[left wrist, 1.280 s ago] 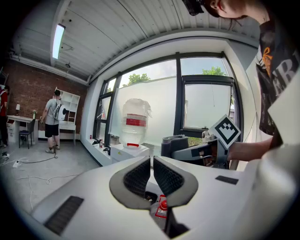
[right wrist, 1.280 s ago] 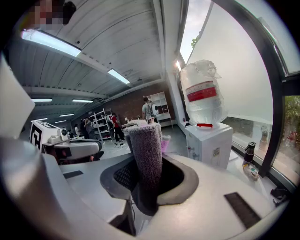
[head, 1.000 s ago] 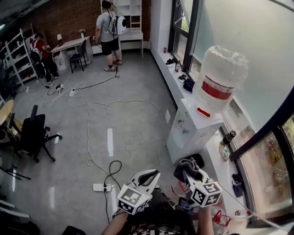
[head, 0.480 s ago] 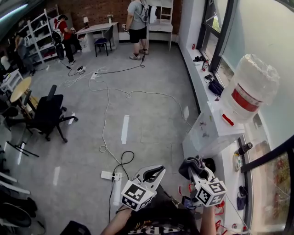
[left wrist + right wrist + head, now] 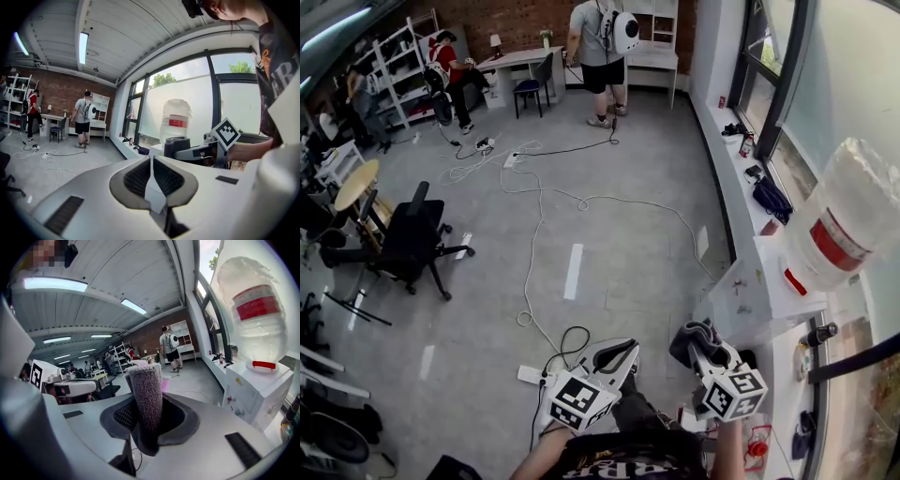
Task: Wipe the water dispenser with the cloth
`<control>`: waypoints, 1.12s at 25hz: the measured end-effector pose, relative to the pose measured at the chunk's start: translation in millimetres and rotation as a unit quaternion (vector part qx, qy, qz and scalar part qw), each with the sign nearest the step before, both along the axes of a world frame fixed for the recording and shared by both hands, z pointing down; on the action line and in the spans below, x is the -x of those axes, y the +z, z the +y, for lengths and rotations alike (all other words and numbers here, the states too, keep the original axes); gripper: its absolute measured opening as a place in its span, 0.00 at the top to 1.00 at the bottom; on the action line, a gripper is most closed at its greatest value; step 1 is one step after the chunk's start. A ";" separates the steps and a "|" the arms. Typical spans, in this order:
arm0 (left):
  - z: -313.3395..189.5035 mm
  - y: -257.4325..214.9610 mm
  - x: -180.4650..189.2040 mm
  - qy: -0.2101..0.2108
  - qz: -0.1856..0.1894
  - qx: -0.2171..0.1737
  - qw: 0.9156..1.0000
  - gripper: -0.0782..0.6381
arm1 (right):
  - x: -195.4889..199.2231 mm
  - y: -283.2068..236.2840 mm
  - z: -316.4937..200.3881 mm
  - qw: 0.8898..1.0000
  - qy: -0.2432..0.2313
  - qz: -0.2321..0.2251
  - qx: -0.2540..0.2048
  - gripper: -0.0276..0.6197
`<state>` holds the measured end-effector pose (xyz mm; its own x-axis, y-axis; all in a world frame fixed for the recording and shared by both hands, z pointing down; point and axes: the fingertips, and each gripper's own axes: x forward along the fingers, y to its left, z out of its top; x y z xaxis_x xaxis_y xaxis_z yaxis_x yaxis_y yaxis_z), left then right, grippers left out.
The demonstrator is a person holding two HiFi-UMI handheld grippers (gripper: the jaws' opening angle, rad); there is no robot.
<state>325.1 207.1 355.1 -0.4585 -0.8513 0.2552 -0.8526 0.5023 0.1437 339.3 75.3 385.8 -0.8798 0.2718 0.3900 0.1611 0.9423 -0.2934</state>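
The white water dispenser (image 5: 769, 291) stands by the window wall at the right, with a large clear bottle (image 5: 848, 220) with a red label on top. It also shows in the right gripper view, where the dispenser (image 5: 260, 392) is ahead to the right. My right gripper (image 5: 698, 342) is shut on a grey folded cloth (image 5: 146, 397) that stands up between the jaws; the cloth (image 5: 692, 335) shows in the head view too. The right gripper is short of the dispenser, not touching it. My left gripper (image 5: 614, 354) is shut with nothing in it.
Cables and a power strip (image 5: 534, 375) lie on the grey floor. A black office chair (image 5: 412, 244) stands at the left. A person (image 5: 602, 42) stands at the far end near desks. Bags and bottles sit along the window sill (image 5: 764, 192).
The head view has swung left, so the dispenser has slid toward the right edge. Both grippers keep about the same place, with the cloth still held.
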 end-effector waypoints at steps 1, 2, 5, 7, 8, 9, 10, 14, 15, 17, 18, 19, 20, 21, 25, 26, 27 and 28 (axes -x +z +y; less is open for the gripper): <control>-3.1 2.9 18.5 -0.001 0.000 0.004 1.000 0.85 | 18.3 3.6 -3.1 1.000 -0.002 0.000 0.002 0.80; -5.4 5.8 38.5 -0.002 -0.001 0.009 1.000 0.85 | 37.5 7.8 -5.2 1.000 -0.004 0.000 0.003 0.79; -14.5 4.2 101.6 0.000 -0.007 0.021 1.000 0.85 | 98.5 11.7 -12.1 1.000 -0.007 0.001 0.001 0.79; -27.6 -3.9 142.5 0.002 -0.014 0.021 1.000 0.85 | 139.6 6.0 -22.4 1.000 -0.007 -0.003 0.003 0.79; -34.4 -6.8 161.7 0.002 -0.018 0.022 1.000 0.85 | 159.4 4.8 -28.5 1.000 -0.008 -0.005 0.006 0.79; -40.0 -8.9 179.5 0.000 -0.023 0.023 0.999 0.85 | 178.2 4.5 -34.0 1.000 -0.008 -0.008 0.009 0.79; -44.2 -10.8 195.6 -0.001 -0.027 0.024 0.999 0.85 | 195.7 4.3 -38.2 1.000 -0.007 -0.011 0.011 0.79; -58.2 -19.6 240.3 0.001 -0.037 0.025 0.999 0.85 | 245.9 0.0 -49.9 0.999 -0.008 -0.023 0.020 0.79; -62.3 -20.1 247.2 0.004 -0.036 0.025 0.999 0.85 | 253.4 0.4 -53.1 0.999 -0.006 -0.024 0.024 0.79; -71.3 -18.1 258.8 0.015 -0.030 0.030 0.999 0.85 | 263.5 3.4 -59.3 0.999 0.001 -0.021 0.030 0.79; -76.5 -17.1 263.8 0.022 -0.028 0.034 0.999 0.85 | 265.9 4.8 -62.4 0.999 0.005 -0.019 0.034 0.79; -82.4 -16.7 268.7 0.030 -0.026 0.037 0.999 0.85 | 266.9 5.7 -66.1 0.999 0.011 -0.017 0.037 0.79; -89.3 -17.3 273.6 0.039 -0.025 0.038 0.998 0.85 | 267.1 6.2 -71.2 0.999 0.019 -0.015 0.038 0.79; -97.5 -18.8 278.4 0.050 -0.026 0.039 0.998 0.85 | 267.3 6.4 -77.8 0.999 0.029 -0.013 0.037 0.80; -133.3 -25.3 296.2 0.109 -0.036 0.031 0.993 0.85 | 266.6 7.4 -109.9 0.995 0.090 -0.013 0.027 0.79; -142.0 -26.0 300.3 0.128 -0.037 0.027 0.991 0.85 | 265.5 6.8 -116.7 0.993 0.112 -0.014 0.026 0.79; -150.7 -26.3 304.6 0.149 -0.038 0.025 0.988 0.85 | 264.6 5.8 -123.0 0.991 0.134 -0.016 0.025 0.79; -159.9 -26.7 309.3 0.170 -0.039 0.022 0.984 0.85 | 264.3 4.7 -129.3 0.987 0.155 -0.017 0.024 0.79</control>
<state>15.8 47.2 328.5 -0.1689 -0.9477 0.2709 -0.9800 0.1908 0.0562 75.0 -53.9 390.5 -0.9361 0.0051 0.3517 -0.1221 0.9330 -0.3385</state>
